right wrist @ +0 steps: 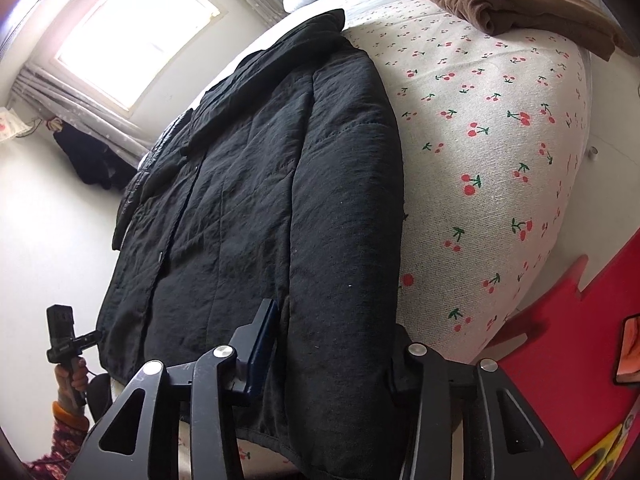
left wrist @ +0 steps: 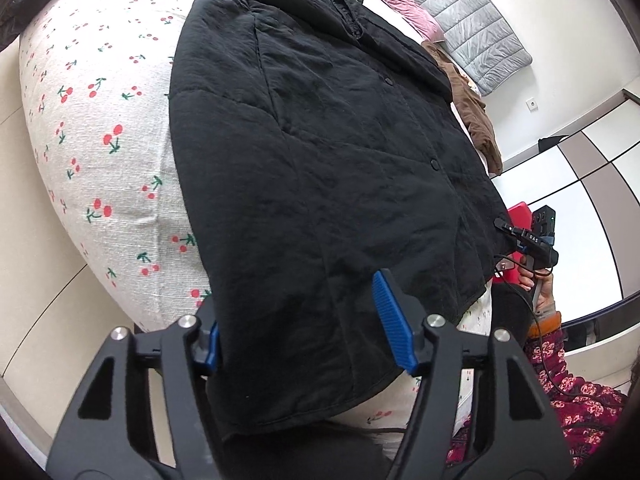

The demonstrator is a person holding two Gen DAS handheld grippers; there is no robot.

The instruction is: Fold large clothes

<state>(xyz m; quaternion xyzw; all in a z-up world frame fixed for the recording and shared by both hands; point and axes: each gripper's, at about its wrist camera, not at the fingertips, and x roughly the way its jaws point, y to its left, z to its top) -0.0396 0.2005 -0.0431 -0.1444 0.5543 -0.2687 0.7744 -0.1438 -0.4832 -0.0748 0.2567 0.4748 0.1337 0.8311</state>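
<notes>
The left gripper (left wrist: 304,328) fingers straddle the hem of the black quilted button-front jacket (left wrist: 320,152) at six o'clock, half open; the right gripper (right wrist: 332,344) likewise, grip unconfirmed. The jacket lies on the cherry-print bed (right wrist: 480,160). Thick padding may be pinched unevenly, so a corner could slip.

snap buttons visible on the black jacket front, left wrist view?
2: one snap button on the upper placket, another lower down the black jacket. More may be hidden.

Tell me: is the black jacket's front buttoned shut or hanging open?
Shut, it seems: the black jacket lies flat, front panels meeting along the snaps.
</notes>
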